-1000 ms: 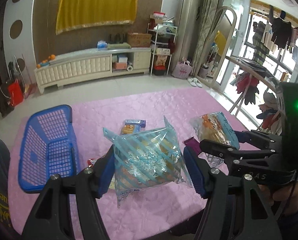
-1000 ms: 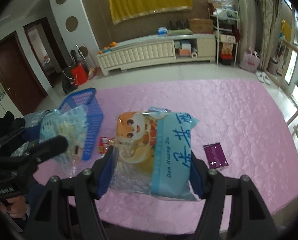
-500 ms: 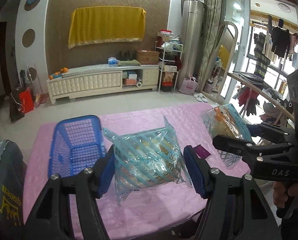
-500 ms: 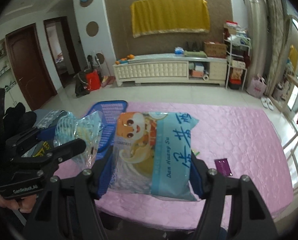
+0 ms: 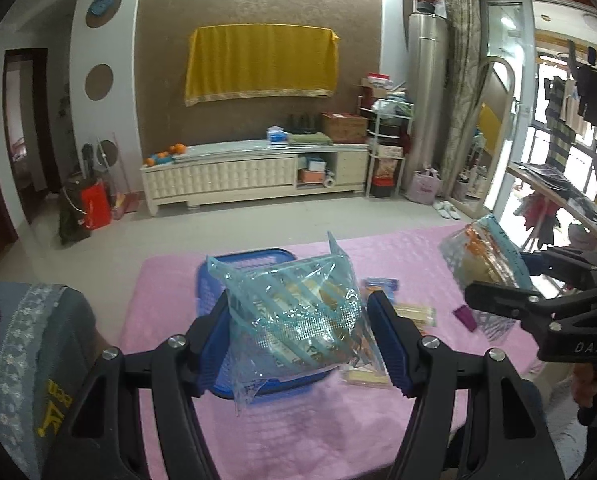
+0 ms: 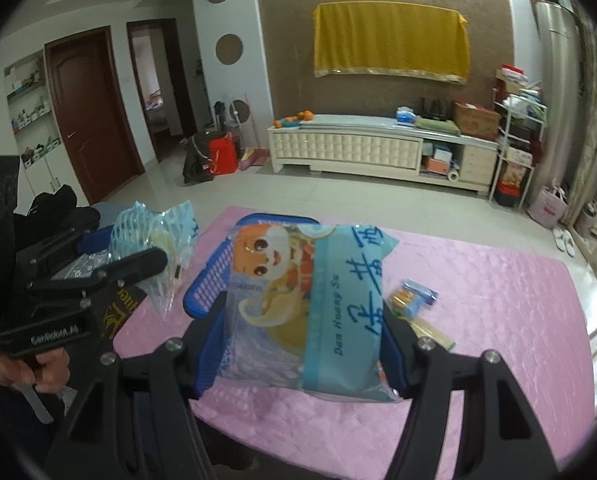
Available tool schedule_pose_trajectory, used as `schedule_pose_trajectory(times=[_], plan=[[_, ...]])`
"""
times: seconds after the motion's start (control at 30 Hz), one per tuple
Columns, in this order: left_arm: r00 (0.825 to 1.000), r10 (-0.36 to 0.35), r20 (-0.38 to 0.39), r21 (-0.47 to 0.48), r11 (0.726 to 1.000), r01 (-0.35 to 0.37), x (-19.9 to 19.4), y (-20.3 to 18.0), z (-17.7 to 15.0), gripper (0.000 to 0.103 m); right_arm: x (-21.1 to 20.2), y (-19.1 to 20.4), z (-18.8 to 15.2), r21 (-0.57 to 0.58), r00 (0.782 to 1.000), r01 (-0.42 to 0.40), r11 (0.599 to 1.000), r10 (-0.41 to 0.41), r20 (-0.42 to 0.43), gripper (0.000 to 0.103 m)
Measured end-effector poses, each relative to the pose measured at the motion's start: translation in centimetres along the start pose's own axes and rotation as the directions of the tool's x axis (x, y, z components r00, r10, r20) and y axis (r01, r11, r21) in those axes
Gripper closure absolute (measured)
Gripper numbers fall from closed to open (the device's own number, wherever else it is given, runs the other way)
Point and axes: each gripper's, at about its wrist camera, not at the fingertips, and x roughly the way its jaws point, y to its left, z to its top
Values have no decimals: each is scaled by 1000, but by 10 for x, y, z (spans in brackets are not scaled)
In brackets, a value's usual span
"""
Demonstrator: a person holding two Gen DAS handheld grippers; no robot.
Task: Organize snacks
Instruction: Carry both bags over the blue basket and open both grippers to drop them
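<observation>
Pink quilted cloth covers the bench [image 5: 298, 432] in front of you, and it is the biggest thing here. On it stands the blue basket [image 5: 254, 258], a plastic one with mesh walls, toward the left side of the bench; in the right wrist view its rim [image 6: 274, 220] shows behind the packet you carry.

Your left gripper [image 5: 298, 332] has its fingers [image 5: 214, 332] clenched on the striped bag [image 5: 294, 316], a clear bag with light blue stripes and something brownish inside. You hold this bag in the air, and in the left wrist view it lies over the near part of the basket. In the right wrist view the same bag [image 6: 154, 236] appears at the left, beside the basket.

Your right gripper [image 6: 306, 328] has its fingers [image 6: 394, 344] closed on the cartoon packet [image 6: 306, 308], a transparent packet with an orange cartoon face and a blue band with the letters "Dan Huang Su". It also hangs in the air, in front of the basket. From the left wrist view this packet [image 5: 482, 260] is at the right, above the bench edge.

Smaller snacks lie on the cloth to the right of the basket: a flat yellowish pack [image 5: 414, 314], a small blue and orange packet [image 6: 412, 298] and, well to the right, a little purple sachet [image 5: 464, 316].
</observation>
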Motion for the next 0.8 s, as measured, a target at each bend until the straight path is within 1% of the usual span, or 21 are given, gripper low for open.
schedule_pose_trajectory(times=[0.17, 0.43, 0.63, 0.8], plan=[[999, 32, -14, -5, 999, -32, 11, 27, 10, 39, 19, 4, 13, 3, 998, -51, 999, 51, -23, 33], [996, -18, -85, -56, 998, 14, 48, 60, 25, 39, 60, 13, 38, -30, 995, -80, 996, 78, -63, 33], [986, -61, -155, -93, 995, 47, 90, 82, 33, 39, 97, 15, 55, -28, 989, -108, 994, 105, -102, 33], [979, -66, -194, -120, 992, 43, 119, 96, 35, 39, 128, 10, 61, -28, 981, -130, 991, 125, -150, 33]])
